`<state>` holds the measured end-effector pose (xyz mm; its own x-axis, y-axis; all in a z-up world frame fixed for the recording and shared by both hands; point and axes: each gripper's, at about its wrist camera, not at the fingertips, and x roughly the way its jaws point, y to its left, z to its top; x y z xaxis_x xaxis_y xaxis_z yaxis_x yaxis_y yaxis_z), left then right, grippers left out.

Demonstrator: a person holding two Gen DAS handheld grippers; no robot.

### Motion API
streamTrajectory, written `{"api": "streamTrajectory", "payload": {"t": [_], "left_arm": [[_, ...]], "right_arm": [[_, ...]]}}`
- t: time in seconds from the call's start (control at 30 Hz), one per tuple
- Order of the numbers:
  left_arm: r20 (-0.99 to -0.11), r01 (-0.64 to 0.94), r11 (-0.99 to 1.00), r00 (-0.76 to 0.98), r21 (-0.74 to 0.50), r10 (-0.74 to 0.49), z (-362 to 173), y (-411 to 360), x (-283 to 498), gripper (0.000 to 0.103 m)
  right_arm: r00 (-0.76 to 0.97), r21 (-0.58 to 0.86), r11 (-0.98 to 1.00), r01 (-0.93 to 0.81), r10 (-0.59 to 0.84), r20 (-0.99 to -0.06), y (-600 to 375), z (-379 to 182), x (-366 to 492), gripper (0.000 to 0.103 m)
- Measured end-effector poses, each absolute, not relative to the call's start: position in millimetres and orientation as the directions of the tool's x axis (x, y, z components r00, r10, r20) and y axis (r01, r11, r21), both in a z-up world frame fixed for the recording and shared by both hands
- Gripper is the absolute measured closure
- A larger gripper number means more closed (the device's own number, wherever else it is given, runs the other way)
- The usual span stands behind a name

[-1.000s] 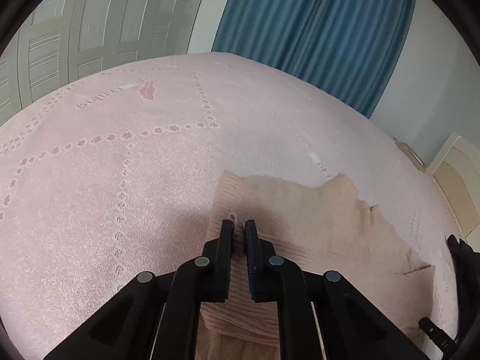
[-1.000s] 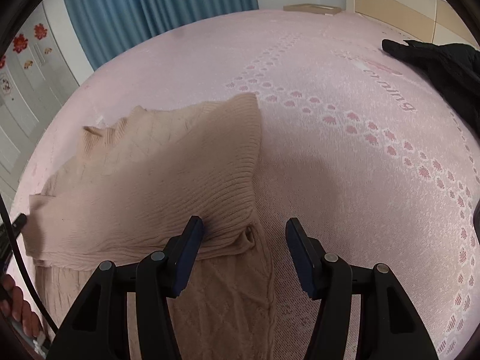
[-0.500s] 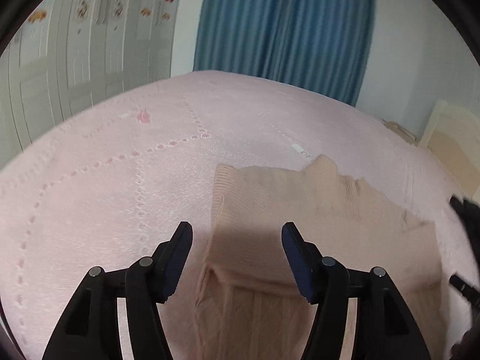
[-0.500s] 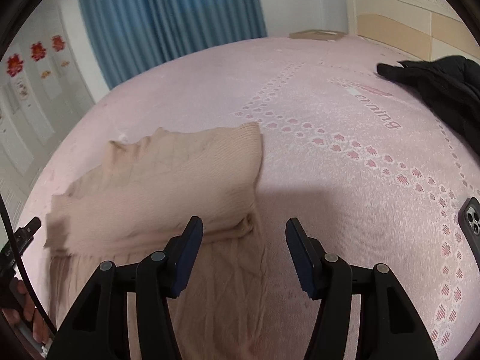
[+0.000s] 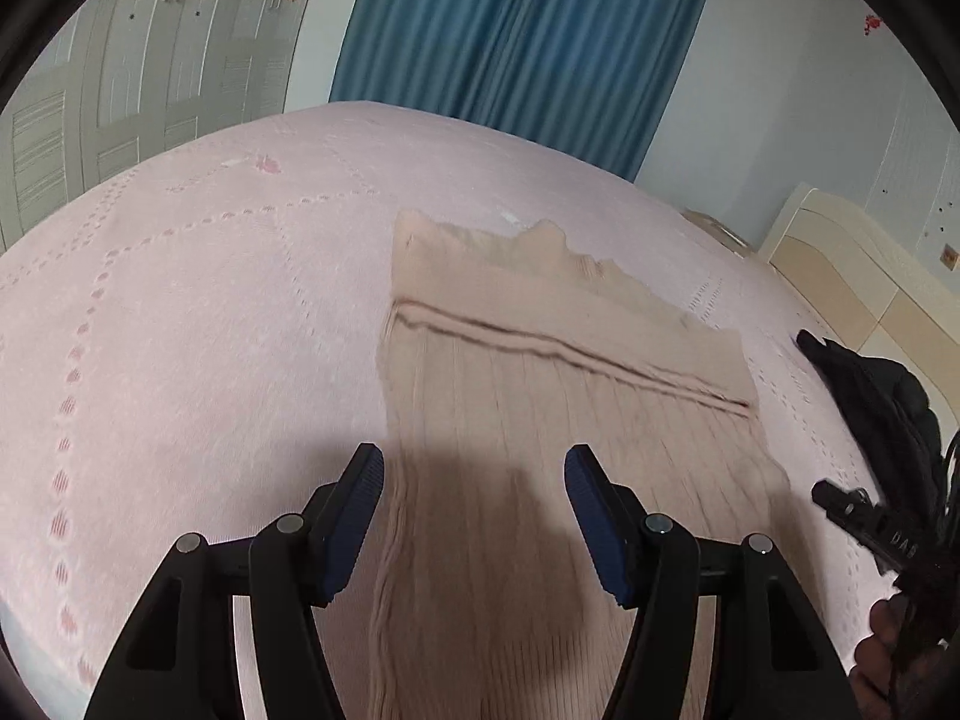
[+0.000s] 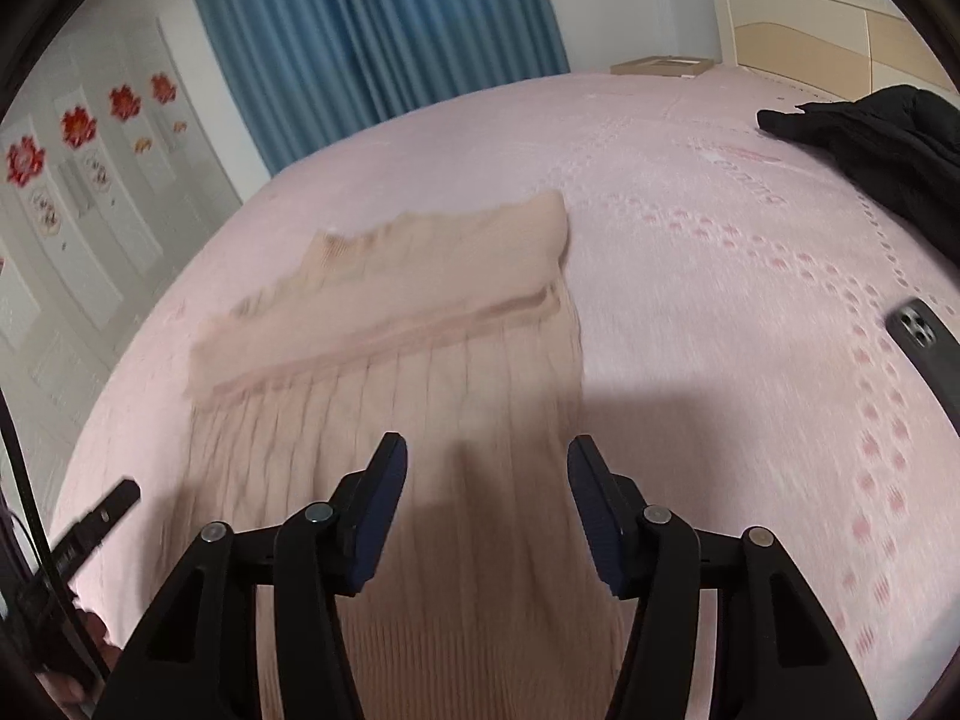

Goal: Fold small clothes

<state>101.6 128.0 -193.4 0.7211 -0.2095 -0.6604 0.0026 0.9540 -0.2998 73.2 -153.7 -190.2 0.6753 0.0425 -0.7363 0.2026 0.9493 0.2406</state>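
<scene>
Beige ribbed sweater (image 5: pixel 540 420); pink bedspread (image 5: pixel 180 300), darker pink dotted pattern; blue curtain (image 5: pixel 510 30).

Right hand-held gripper (image 6: pixel 487 468) hangs gaping above beige knit garment (image 6: pixel 420 372) on pink bedspread (image 6: pixel 690 300)

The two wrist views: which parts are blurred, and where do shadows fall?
Left wrist view: the near part of the beige sweater is streaked by motion blur, and a gripper shadow lies on it. Right wrist view: sweater, pink bedspread and phone are smeared; a shadow falls on both fabrics.
</scene>
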Motion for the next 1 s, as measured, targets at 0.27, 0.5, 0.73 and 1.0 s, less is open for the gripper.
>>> {"api": "streamTrajectory", "payload": {"t": [0.27, 0.5, 0.73, 1.0], "left_arm": [[-0.705, -0.017, 0.932, 0.659, -0.361, -0.261, -202.9, 140.4, 41.1, 0.042], [-0.776, -0.041, 0.943, 0.58, -0.331, -0.247, -221.2, 136.4, 21.3, 0.042], [-0.795, -0.103, 0.926, 0.553, -0.363, -0.25, -235.4, 138.1, 17.1, 0.042], [-0.81, -0.086, 0.951, 0.551, -0.297, -0.203, -234.2, 129.3, 20.2, 0.06]], "right_arm": [[0.638, 0.228, 0.958, 0.174, 0.067, -0.767, -151.7, -190.9, -3.8, 0.047], [0.575, 0.214, 0.96, 0.18, 0.074, -0.815, -165.8, -200.9, -35.6, 0.047], [0.523, 0.277, 0.941, 0.193, 0.14, -0.841, -175.5, -214.4, -39.3, 0.047], [0.464, 0.259, 0.944, 0.203, 0.14, -0.875, -174.2, -225.2, -27.3, 0.075]]}}
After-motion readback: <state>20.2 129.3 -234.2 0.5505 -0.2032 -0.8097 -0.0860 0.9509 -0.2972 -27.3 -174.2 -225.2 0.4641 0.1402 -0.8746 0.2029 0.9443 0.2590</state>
